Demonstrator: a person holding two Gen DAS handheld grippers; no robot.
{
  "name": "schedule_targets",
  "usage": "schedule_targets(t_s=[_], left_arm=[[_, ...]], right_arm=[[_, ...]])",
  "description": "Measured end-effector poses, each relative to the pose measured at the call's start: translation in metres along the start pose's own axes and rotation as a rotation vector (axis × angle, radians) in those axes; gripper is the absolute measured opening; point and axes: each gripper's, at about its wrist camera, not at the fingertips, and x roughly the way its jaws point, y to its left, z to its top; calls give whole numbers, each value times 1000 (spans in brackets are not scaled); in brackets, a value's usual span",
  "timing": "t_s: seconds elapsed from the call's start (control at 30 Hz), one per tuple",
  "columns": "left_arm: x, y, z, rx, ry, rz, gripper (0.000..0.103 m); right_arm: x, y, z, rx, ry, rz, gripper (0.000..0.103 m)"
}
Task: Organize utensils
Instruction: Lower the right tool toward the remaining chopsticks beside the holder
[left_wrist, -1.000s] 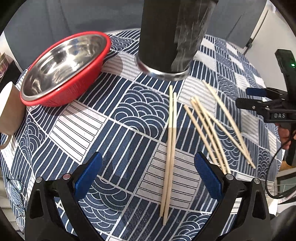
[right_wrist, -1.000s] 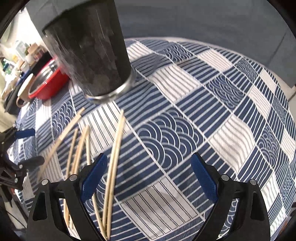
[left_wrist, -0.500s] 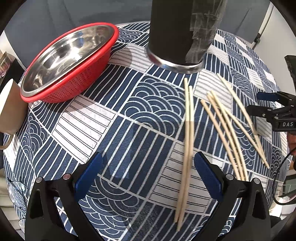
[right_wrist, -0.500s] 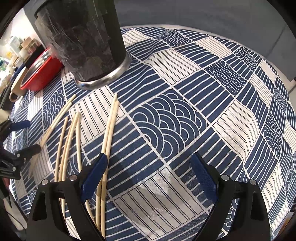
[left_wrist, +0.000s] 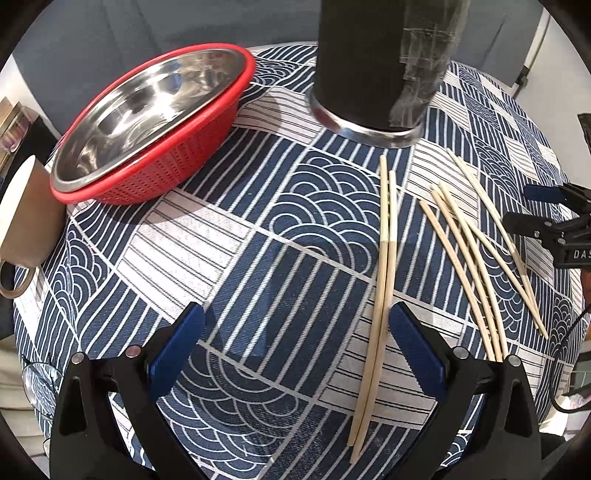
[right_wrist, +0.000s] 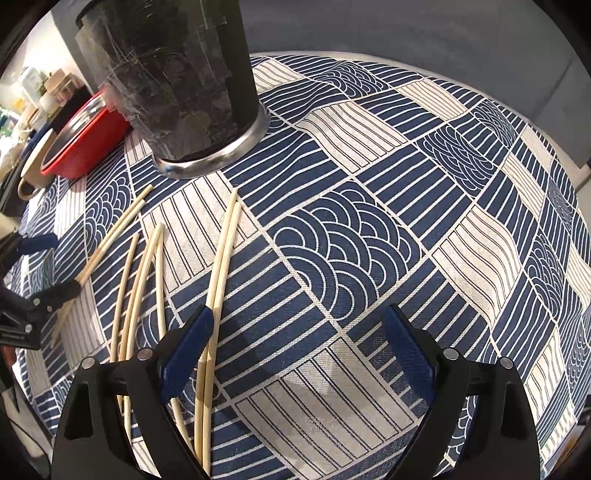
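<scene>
Lying on patterned cloth (left_wrist: 258, 229), slender wooden chopsticks (left_wrist: 384, 254) flank spread blue-padded left gripper (left_wrist: 295, 345) and right gripper (right_wrist: 299, 341).

R tongs (right_wrist: 297, 339) open over worktop (right_wrist: 369, 229); chopstick pair (right_wrist: 219, 258) by L blue pad, black canister (right_wrist: 173, 74) behind.

My left wrist camera looks down over the tablecloth (left_wrist: 258, 221) from close, facing the black canister (left_wrist: 376, 62). My right wrist camera faces it too (right_wrist: 173, 74); both share the chopsticks (left_wrist: 384, 251) (right_wrist: 221, 254).
</scene>
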Motion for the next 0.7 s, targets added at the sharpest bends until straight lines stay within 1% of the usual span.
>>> schedule_targets(t_s=[0.13, 0.23, 0.4, 0.53, 0.7], left_arm=[[-1, 4, 0, -15, 2, 12, 98], [-2, 7, 1, -22, 5, 24, 98], [-3, 17, -1, -61, 17, 14, 97], [-9, 26, -5, -51, -4, 57, 97], [-11, 33, -5, -47, 1, 51, 97]], right_arm=[[0, 4, 1, -15, 19, -36, 90], [-1, 1, 1, -6, 31, -42, 90], [1, -11, -2, 43, 49, -20, 90], [0, -13, -5, 45, 39, -22, 91], [0, -12, -7, 45, 40, -26, 93]])
